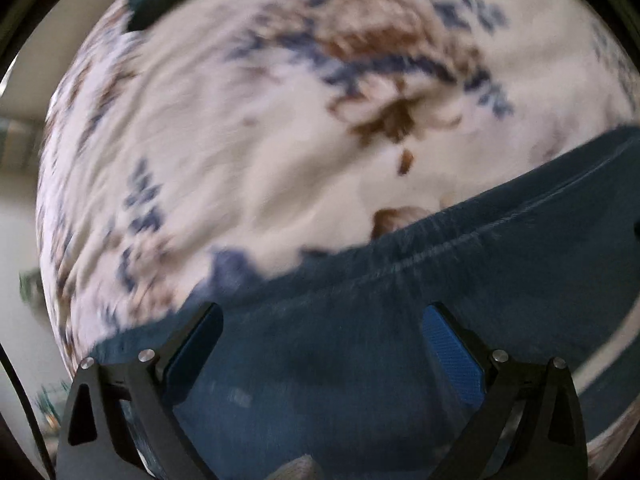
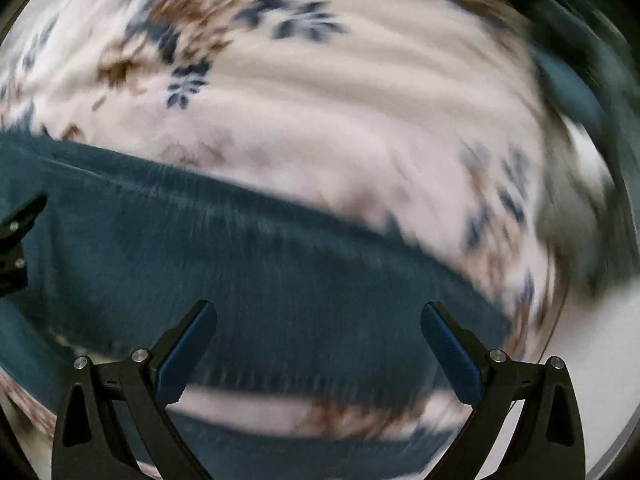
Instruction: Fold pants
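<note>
Pants (image 1: 360, 320) lie on a floral bedspread (image 1: 240, 140), far edge bordered by bare cloth, under both tools, left (image 1: 322, 344) and right (image 2: 320, 340), spread wide.

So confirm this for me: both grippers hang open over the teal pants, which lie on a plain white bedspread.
Not quite. The bedspread is not plain: it is white with blue and brown flowers, clearest in the right wrist view. The rest holds: the left gripper and right gripper are open over the teal pants.
</note>
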Motion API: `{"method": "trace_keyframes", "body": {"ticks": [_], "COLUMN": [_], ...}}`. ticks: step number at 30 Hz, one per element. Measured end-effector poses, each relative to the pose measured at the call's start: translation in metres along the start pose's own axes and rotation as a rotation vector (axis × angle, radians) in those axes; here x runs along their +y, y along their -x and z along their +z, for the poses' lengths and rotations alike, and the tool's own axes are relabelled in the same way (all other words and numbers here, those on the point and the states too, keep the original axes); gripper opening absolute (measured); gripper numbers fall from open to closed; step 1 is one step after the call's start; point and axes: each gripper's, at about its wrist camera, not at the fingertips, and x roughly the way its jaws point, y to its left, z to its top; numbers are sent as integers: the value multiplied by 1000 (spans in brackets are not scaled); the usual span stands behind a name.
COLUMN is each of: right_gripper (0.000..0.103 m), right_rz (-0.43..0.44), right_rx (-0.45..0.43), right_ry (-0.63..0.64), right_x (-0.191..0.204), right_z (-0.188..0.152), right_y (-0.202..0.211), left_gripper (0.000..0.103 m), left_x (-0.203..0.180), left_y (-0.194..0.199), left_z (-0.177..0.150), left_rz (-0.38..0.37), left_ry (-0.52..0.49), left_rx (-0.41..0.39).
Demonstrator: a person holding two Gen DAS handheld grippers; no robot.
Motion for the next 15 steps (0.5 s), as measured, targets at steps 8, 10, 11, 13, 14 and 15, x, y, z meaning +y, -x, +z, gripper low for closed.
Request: {"method": "trace_keyframes", "body": {"ticks": [8, 10, 11, 13, 14, 15], "right_gripper": [97, 85, 77, 61, 47, 33], "right_rz": [44, 97, 115, 150, 164, 173], "right_rx": [103, 109, 104, 83, 75, 69], "right_ry": [298, 284, 277, 271, 267, 256], "right_x": [27, 25, 24, 26, 27, 27], "right_z": [52, 54, 54, 51, 49, 46], "right_y": [-55, -58, -58, -53, -50, -48], "left_gripper": [101, 90, 78, 61, 50, 40], "left_x": [7, 8, 7, 2, -2, -3], "left_y": [-28, -27, -24, -19, -13, -9], "left_z": [10, 8, 7, 10, 10, 9], "left_rz": [-134, -169, -198, -210, -202, -192], "left_ry": [-66, -89, -109, -131, -145, -151], "left_rx": [6, -17, -30, -39, -48, -55]}}
